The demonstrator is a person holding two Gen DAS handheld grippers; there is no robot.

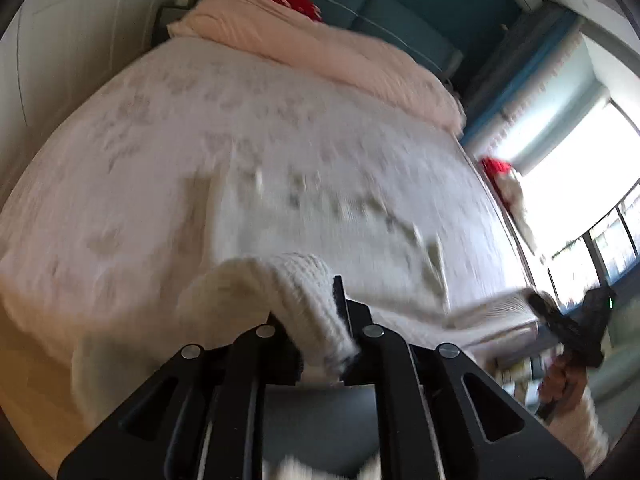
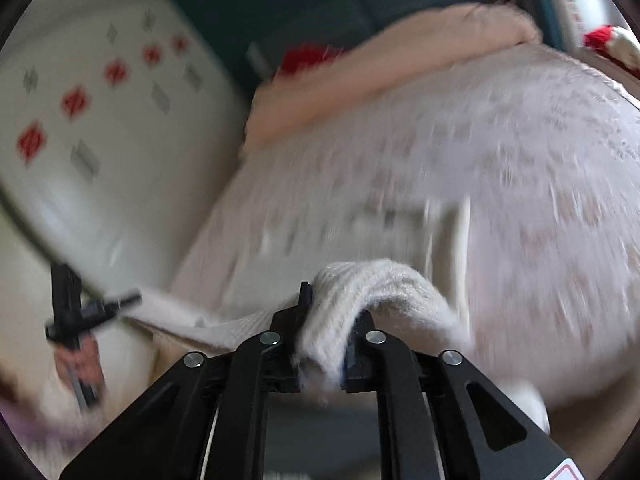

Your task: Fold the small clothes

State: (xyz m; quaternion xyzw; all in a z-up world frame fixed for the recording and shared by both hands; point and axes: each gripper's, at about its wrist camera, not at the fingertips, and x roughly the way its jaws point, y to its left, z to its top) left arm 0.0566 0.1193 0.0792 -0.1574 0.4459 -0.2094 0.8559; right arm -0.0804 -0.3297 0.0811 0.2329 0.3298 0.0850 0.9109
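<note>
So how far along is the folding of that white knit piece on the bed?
Early. Done: both grippers have hold of the white knit garment, the left gripper and right gripper each pinching a bunched edge. In hand: the garment hangs stretched between them above the bed. Left: no fold shows yet; it has still to be laid flat and folded. Blur hides finer detail.

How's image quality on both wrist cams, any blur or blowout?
Left wrist: bedspread smeared by motion blur, window blown out white, left claw and knit garment fairly sharp. Right wrist: heavier streaking across the bed, wall decals soft, right claw crisp. Strong fisheye bending in both.
</note>
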